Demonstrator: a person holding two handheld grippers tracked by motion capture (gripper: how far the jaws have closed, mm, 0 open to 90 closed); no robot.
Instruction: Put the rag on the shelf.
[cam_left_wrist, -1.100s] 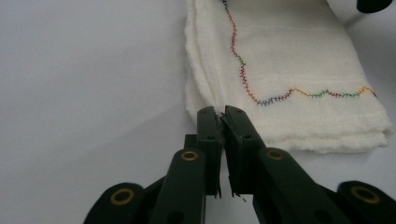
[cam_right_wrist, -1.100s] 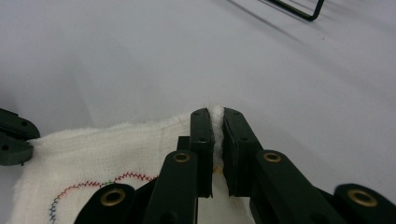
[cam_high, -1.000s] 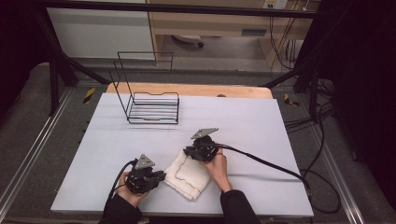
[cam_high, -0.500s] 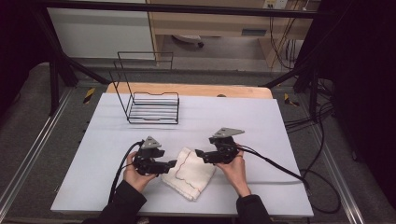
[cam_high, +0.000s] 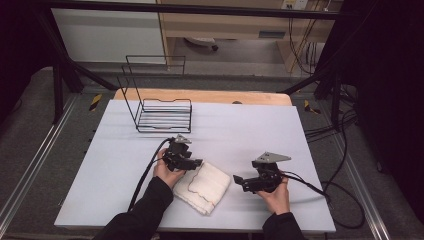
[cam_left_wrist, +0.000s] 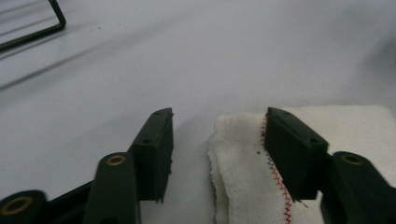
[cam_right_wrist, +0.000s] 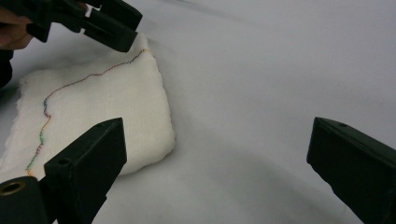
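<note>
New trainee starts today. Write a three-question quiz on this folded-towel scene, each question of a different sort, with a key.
1. True or false: the right gripper grips the folded white towel.
2. Which stands behind the towel? A) wire rack B) bowl C) box
3. Fill in: the left gripper hovers at the towel's ____ corner, jaws apart.

Key: 1 false, its jaws stand open beside the towel; 2 A; 3 far.

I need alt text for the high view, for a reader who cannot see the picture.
A folded white towel lies near the front of a white table, between two hand-held tools with open jaws: the left tool at its far-left corner, the right tool just off its right edge. A black wire rack stands farther back.
</note>
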